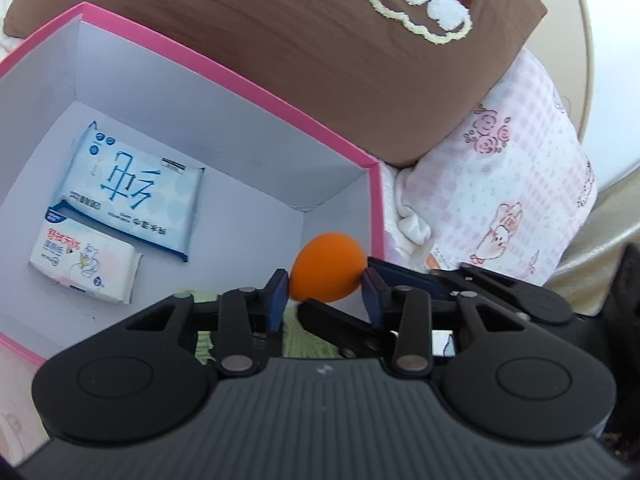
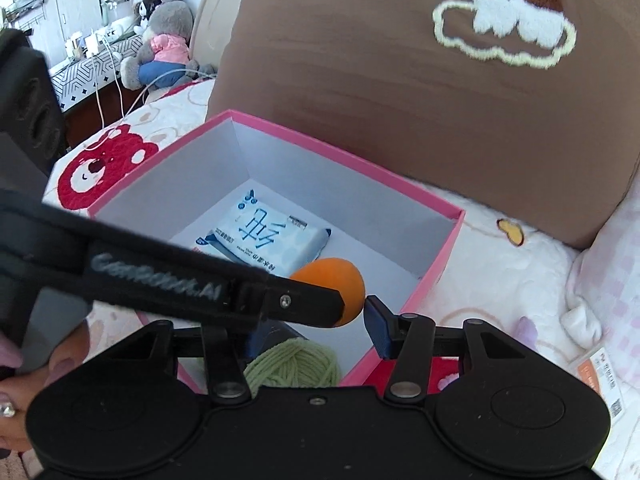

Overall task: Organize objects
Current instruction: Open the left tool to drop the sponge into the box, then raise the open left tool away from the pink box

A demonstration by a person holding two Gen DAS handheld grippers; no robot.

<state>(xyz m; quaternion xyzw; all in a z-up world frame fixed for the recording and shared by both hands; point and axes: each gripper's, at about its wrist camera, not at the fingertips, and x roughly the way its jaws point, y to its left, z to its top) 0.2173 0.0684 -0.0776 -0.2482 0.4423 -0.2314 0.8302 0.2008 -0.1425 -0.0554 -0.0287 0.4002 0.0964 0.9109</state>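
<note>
An orange egg-shaped sponge [image 1: 328, 266] [image 2: 334, 286] hangs over the near right corner of an open pink box [image 1: 240, 76] [image 2: 348, 152]. My left gripper [image 1: 325, 292] is shut on it, a blue pad pressing each side. In the right wrist view the left gripper's finger [image 2: 304, 300] crosses in front of the sponge. My right gripper [image 2: 316, 328] stands open around it: the right pad sits just beside the sponge, the left pad is mostly hidden. In the box lie a blue tissue pack [image 1: 132, 188] [image 2: 268, 240], a small wipes pack [image 1: 86, 264] and green yarn [image 2: 296, 364].
The box sits on a bed with a red bear print [image 2: 96, 172]. A brown pillow [image 1: 320, 40] [image 2: 440, 120] leans behind it, and a pink checked blanket [image 1: 500, 180] lies to the right. A person's hand [image 2: 60, 364] is at lower left. A plush toy [image 2: 164, 40] is far back.
</note>
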